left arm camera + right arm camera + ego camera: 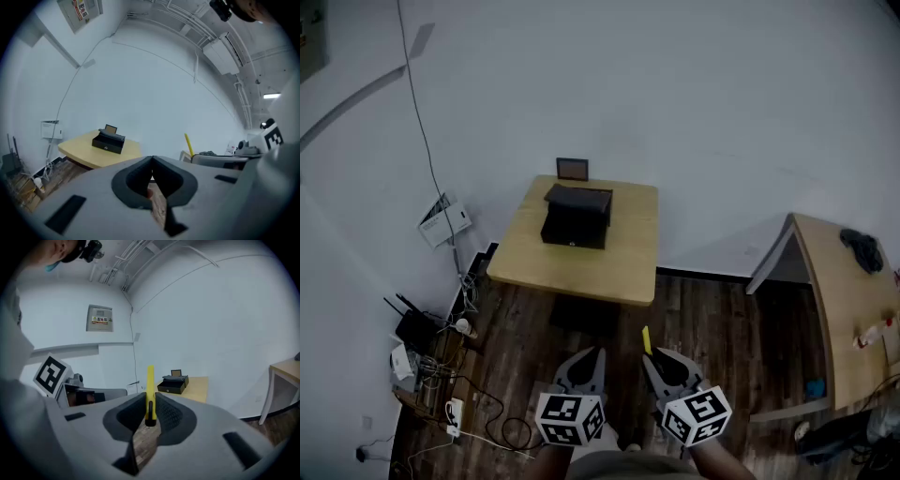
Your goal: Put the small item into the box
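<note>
A slim yellow item with a black end (150,390) stands upright between the jaws of my right gripper (150,401), which is shut on it. In the head view the yellow item (646,339) sticks up from the right gripper (661,361) low in the picture. My left gripper (589,361) is beside it, jaws together and holding nothing; its own view shows the left gripper (152,165) shut. The black box (577,217) rests on a small wooden table (581,262) well ahead of both grippers, its lid partly raised. It also shows as the black box (108,140) and the black box (172,385).
A small framed screen (573,169) stands behind the box. Cables, a router and power strips (431,361) clutter the floor at left. A second wooden desk (844,300) with a dark cloth and bottles stands at right. Dark plank flooring (712,319) lies between me and the table.
</note>
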`<act>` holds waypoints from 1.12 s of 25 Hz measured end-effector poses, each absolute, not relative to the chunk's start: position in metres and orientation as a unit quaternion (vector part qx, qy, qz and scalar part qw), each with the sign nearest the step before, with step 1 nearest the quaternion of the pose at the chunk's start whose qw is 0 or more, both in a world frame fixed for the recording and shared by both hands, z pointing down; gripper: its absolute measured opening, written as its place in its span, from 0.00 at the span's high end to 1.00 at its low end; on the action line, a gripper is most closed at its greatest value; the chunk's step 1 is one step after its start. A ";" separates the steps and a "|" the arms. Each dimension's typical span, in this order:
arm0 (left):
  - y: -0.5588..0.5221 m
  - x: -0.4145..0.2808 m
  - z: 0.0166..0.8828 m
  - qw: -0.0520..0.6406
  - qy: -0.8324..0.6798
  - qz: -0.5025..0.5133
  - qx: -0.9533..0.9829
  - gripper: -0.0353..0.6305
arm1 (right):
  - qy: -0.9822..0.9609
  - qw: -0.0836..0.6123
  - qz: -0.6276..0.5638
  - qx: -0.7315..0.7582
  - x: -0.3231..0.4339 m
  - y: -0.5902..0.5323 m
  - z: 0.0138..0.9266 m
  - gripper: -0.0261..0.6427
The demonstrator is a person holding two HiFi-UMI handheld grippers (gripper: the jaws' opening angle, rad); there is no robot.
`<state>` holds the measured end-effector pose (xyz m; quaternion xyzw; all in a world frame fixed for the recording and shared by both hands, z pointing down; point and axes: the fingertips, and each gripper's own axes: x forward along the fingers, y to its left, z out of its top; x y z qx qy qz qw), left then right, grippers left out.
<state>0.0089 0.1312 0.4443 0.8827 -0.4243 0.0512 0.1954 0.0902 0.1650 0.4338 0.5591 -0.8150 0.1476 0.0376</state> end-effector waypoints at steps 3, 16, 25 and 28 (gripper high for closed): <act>0.176 0.003 0.451 0.205 -0.432 0.047 0.877 0.94 | -0.815 0.039 0.142 0.560 0.091 0.202 0.436 0.88; 0.268 0.006 0.449 0.211 -0.454 0.031 0.865 0.94 | -0.837 0.037 0.130 0.530 0.089 0.291 0.432 0.88; 0.277 0.011 0.448 0.218 -0.462 0.026 0.859 0.94 | -0.849 0.013 0.139 0.510 0.090 0.296 0.423 0.88; 0.273 0.014 0.450 0.221 -0.464 0.026 0.858 0.94 | -0.850 0.008 0.148 0.506 0.092 0.291 0.424 0.88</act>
